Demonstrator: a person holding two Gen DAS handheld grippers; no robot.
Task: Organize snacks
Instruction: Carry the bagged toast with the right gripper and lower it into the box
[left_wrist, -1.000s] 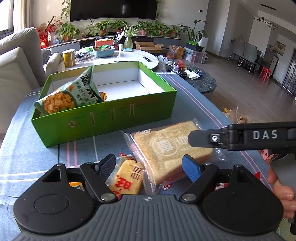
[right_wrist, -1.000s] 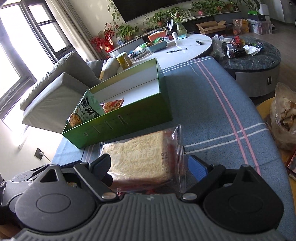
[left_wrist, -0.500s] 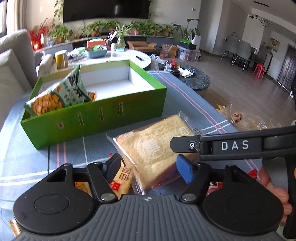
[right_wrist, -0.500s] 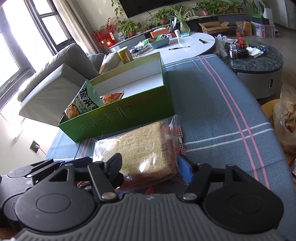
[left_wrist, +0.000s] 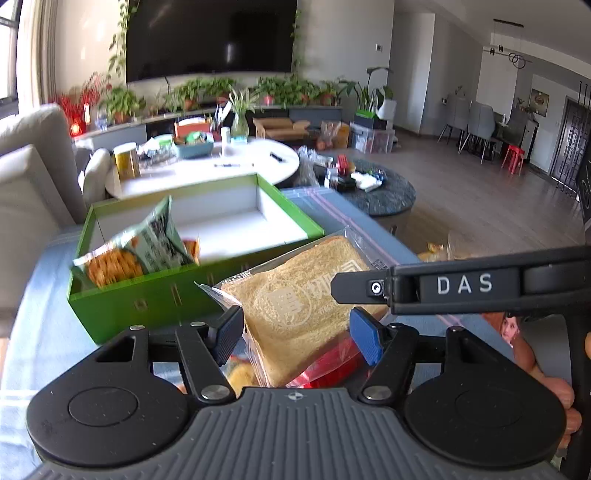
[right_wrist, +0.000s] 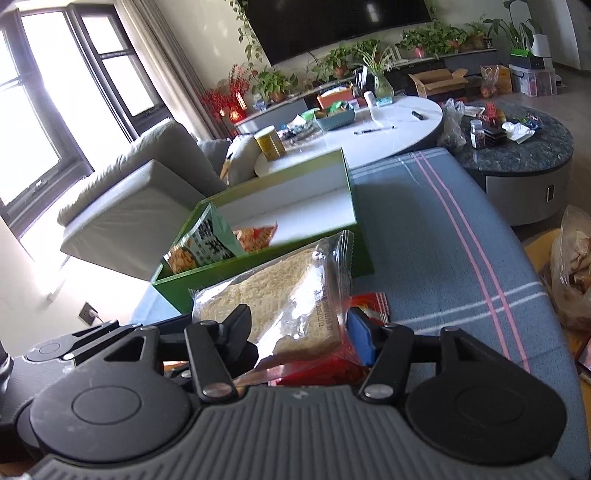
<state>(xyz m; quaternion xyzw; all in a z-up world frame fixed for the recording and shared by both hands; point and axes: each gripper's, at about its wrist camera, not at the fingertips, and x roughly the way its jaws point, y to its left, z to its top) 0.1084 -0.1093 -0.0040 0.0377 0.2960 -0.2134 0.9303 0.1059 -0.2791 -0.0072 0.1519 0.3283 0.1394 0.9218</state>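
A clear packet of sliced bread is held up off the blue striped cloth, tilted, with both grippers on its near end. My left gripper is shut on it, pads pressing its sides. My right gripper is shut on the same bread packet. Just behind stands the green box, holding a green-and-orange snack bag at its left end. Red packets and a yellow packet lie on the cloth under the bread. The right gripper's body crosses the left wrist view, a hand on it.
Beyond the green box are a white round table with clutter and a dark round table. A sofa stands on the left. A plastic bag sits off the cloth's right edge.
Both grippers closed on the bread packet and rose with it. The packet came up off the cloth and now overlaps the box's front wall in both views.
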